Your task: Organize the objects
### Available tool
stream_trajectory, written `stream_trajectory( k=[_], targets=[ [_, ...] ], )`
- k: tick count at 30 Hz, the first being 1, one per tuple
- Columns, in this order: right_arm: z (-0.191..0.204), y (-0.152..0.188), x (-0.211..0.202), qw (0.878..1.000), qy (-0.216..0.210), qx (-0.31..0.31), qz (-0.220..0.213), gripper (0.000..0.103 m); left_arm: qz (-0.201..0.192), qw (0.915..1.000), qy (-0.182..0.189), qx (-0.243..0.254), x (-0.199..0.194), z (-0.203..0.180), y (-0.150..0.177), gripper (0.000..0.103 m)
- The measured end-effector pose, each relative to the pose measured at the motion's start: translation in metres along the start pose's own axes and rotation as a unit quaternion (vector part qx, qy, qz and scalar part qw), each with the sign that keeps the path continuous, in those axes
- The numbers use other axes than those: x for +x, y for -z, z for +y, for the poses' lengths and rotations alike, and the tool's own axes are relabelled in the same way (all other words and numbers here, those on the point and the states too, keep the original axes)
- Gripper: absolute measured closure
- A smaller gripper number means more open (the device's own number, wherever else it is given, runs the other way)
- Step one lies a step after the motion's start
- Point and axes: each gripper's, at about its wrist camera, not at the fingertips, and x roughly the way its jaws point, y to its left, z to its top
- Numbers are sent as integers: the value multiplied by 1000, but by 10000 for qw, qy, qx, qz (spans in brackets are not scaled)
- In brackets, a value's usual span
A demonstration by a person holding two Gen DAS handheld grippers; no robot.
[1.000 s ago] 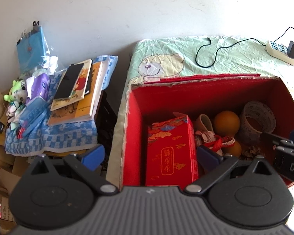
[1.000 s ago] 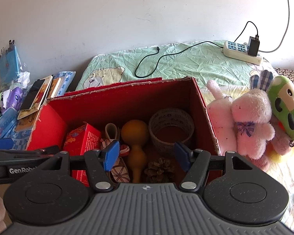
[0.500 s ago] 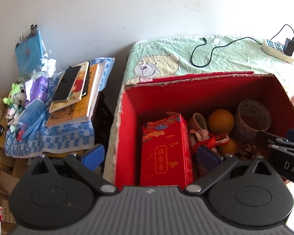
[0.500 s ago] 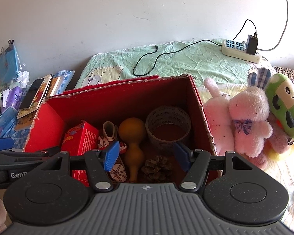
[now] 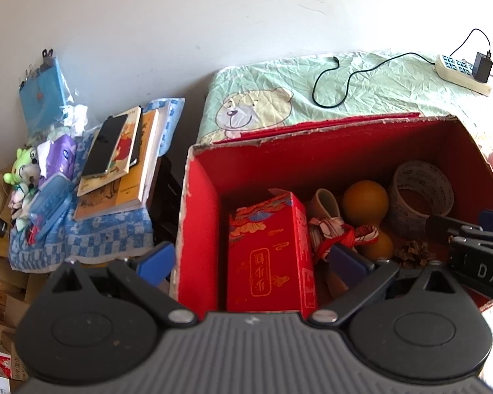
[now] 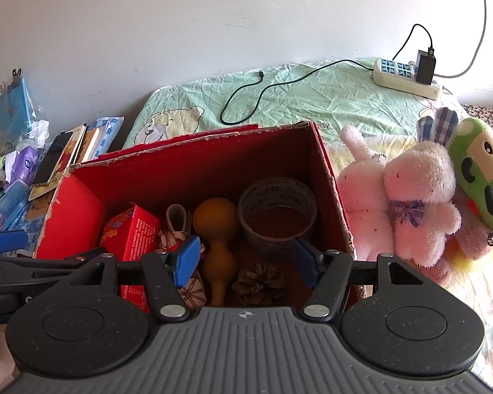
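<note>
An open red cardboard box (image 5: pixel 199 216) (image 6: pixel 328 177) stands on the bed. Inside lie a red printed carton (image 5: pixel 269 249) (image 6: pixel 131 233), an orange gourd (image 5: pixel 364 200) (image 6: pixel 217 229), a roll of tape (image 5: pixel 420 190) (image 6: pixel 277 213), a pine cone (image 6: pixel 259 282) (image 5: pixel 414 254) and a patterned cloth shoe (image 5: pixel 332 229). My left gripper (image 5: pixel 249 261) hovers open over the box's left wall and the carton. My right gripper (image 6: pixel 246 259) is open above the gourd and pine cone, empty. Pink plush toys (image 6: pixel 397 203) and a green plush (image 6: pixel 480 170) lie right of the box.
A power strip (image 6: pixel 407 77) with a charger and black cable (image 6: pixel 266 95) lies on the green sheet by the wall. Left of the bed, a checked cloth (image 5: pixel 92 233) carries books (image 5: pixel 121 157), a phone (image 5: pixel 103 146), small toys and a pencil case (image 5: pixel 49 203).
Both views have shifted slightly, so the box sits a bit further right in the left wrist view and lower in the right wrist view. Both grippers stay open; nothing was grasped.
</note>
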Motion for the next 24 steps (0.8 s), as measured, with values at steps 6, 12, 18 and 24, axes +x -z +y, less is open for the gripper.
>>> stream_trajectory(
  k=[6, 12, 18, 24],
  targets=[
    [-6, -4, 5, 9999, -26, 98, 13, 38, 63, 10000, -33, -69, 6, 1, -4, 2],
    [-5, -5, 9, 9999, -116, 71, 52, 38, 82, 9999, -62, -58, 10, 0, -6, 2],
    [-10, -8, 11, 9999, -90, 80, 41, 38, 108, 9999, -47, -38, 13, -3, -7, 2],
    [-15, -9, 11, 9998, -82, 156, 35, 38, -15, 10000, 37, 59, 11, -9, -8, 4]
  ],
)
